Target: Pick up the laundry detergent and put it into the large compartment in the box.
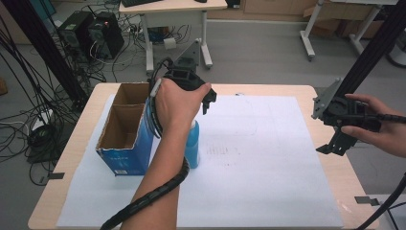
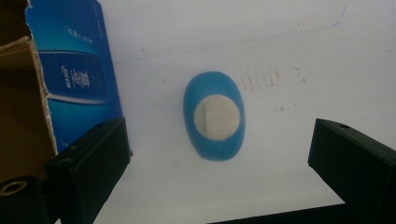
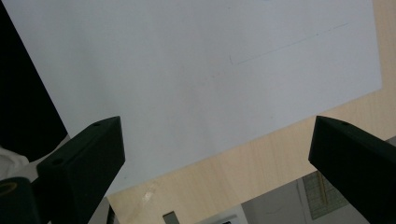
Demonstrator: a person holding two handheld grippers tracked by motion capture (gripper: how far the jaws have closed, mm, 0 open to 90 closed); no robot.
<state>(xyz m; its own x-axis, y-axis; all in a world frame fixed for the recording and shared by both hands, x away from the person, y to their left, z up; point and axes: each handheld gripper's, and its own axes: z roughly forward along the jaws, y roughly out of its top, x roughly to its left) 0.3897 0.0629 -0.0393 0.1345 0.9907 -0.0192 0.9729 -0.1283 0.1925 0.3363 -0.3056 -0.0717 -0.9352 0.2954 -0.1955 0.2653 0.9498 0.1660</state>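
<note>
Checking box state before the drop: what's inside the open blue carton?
Blue carton stands open-topped beside the blue bottle. High view shows bare brown inner walls and nothing else; its floor is in shadow, and the near wall hides the near bottom corner. Left tongs hang open above the bottle.

The blue box (image 2: 74, 70) carries white print on its side in the left gripper view: a line of small characters near the top edge and a larger logo-like mark lower down, both too blurred to read. The bottle (image 2: 215, 115) shows no label. Faint pencil marks on the white paper (image 2: 280, 46) form no legible words.
</note>
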